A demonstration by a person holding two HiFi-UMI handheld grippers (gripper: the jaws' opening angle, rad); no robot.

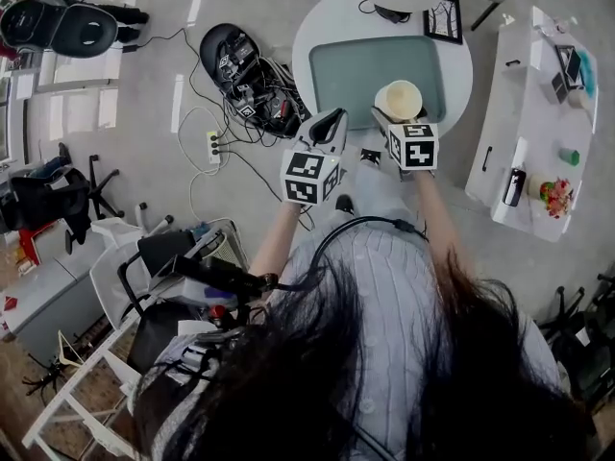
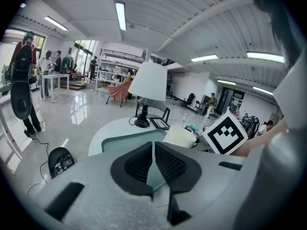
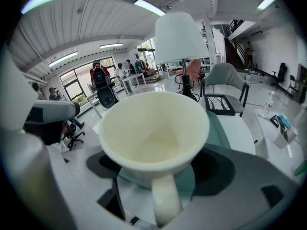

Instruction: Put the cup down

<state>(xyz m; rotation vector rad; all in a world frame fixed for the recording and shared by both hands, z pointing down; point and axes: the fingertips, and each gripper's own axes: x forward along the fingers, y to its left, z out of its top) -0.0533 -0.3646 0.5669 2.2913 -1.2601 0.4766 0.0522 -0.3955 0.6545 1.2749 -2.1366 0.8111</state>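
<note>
A cream cup [image 3: 153,133] with a handle sits upright and empty between the jaws of my right gripper [image 3: 156,169], which is shut on it. In the head view the cup [image 1: 399,99] hangs over the near right part of the grey-green tray [image 1: 346,75] on the round white table [image 1: 317,27]. My left gripper [image 1: 332,121] is at the tray's near edge, left of the cup. Its dark pads [image 2: 139,164] stand almost touching, with nothing between them. The left gripper view shows the cup [image 2: 180,137] beside the right gripper's marker cube [image 2: 224,133].
A white lamp [image 3: 180,40] and a framed picture [image 1: 443,19] stand at the table's far side. A long white side table [image 1: 538,113] with small items is at the right. Cables and a power strip [image 1: 213,144] lie on the floor at the left.
</note>
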